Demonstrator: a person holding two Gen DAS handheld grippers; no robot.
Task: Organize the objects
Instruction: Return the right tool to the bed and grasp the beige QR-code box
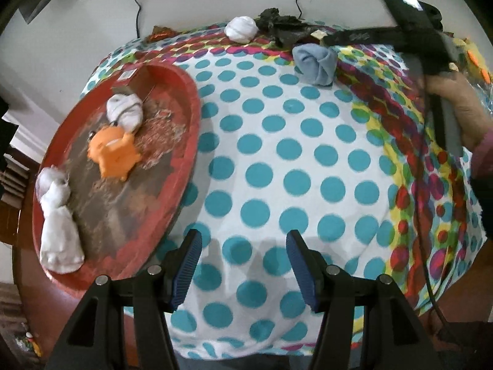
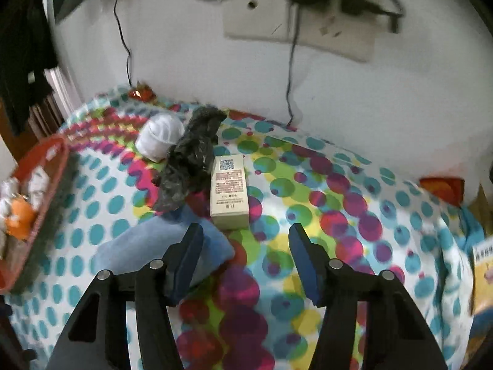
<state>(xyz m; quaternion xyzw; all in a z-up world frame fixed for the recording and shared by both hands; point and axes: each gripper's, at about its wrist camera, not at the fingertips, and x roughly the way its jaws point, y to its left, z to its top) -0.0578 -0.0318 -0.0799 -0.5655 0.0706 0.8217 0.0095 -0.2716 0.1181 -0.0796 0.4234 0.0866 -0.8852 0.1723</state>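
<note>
Left gripper (image 1: 243,265) up close, jaws spread wide, nothing between them, hovering over the polka-dot cloth (image 1: 277,160). Just off to its left, the red tray (image 1: 185,141) sitting on the cloth near the table's left edge. Inside the tray, nearest end first: a white sock bundle (image 1: 57,222), then an orange toy (image 1: 112,152) lying about mid-tray, then a white striped sock ball (image 1: 124,111) touching the toy on its far side. Further back on the cloth, a light blue rolled sock (image 1: 315,63), well apart from the tray. Past that, near the wall, a white rolled sock (image 1: 242,29) right beside a dark crumpled bag (image 1: 285,26).

Right gripper (image 2: 246,259) also gaping wide and holding nothing, seen in the left wrist view as a dark frame at upper right with a hand wrapped around the handle. From its own camera: same blue sock (image 2: 148,246) lying low by the left finger (image 2: 188,252), partly hidden behind it, can't tell if touching. Just beyond, a small cream box (image 2: 229,191) flat on the cloth, label side up, print too blurry to read. Dark bag (image 2: 191,166) pressed against the box's left side, white sock (image 2: 160,138) behind that. Cables hanging down the wall at the back.
</note>
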